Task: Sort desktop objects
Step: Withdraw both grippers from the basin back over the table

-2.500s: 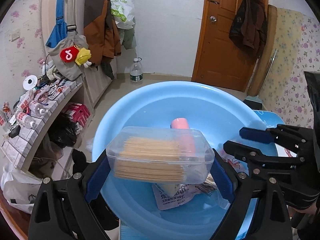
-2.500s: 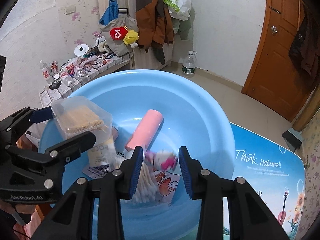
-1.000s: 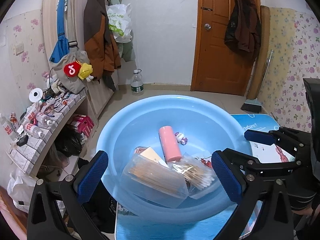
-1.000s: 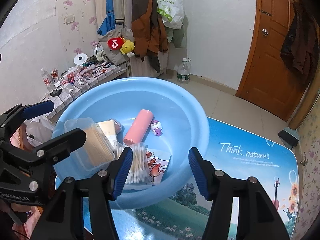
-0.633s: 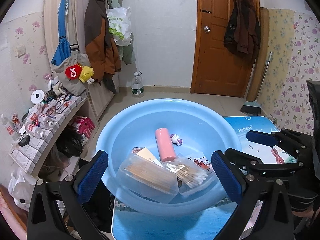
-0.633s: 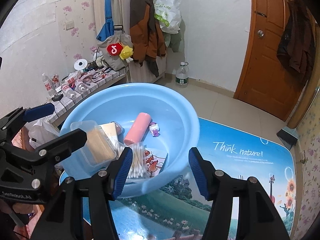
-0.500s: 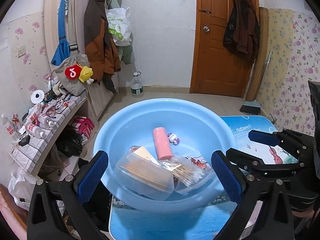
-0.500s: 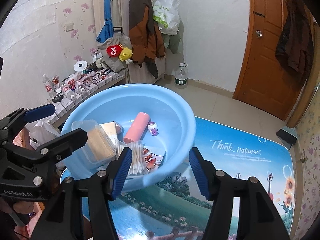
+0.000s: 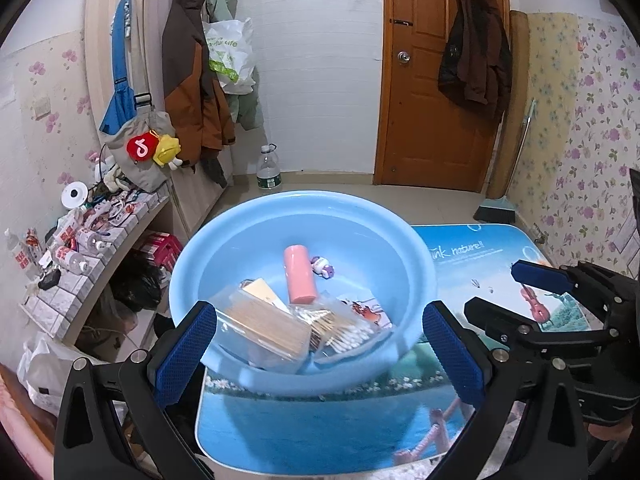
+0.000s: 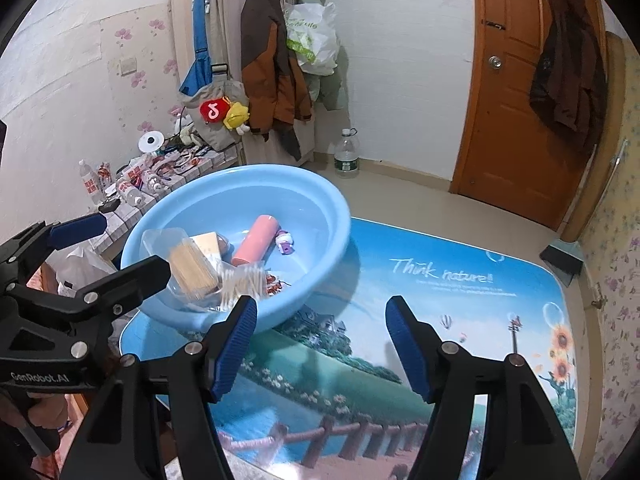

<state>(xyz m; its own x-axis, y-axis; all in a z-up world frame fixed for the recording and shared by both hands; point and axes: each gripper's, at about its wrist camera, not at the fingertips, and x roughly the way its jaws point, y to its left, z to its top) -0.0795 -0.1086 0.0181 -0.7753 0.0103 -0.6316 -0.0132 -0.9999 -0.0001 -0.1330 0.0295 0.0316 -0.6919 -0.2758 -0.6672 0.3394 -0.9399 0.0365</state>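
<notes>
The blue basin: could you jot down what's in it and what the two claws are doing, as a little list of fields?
Container: blue basin on a picture mat
Contents: clear toothpick box, bag of cotton swabs, pink cylinder, small purple toy
Left gripper: open, empty
Right gripper: jaws just widened, nothing between them

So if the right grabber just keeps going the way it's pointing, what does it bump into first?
Probably the picture mat on the table. The right gripper is open and empty and points down at bare mat; the blue basin sits off to its left. Depth is hard to judge through this lens.
</notes>
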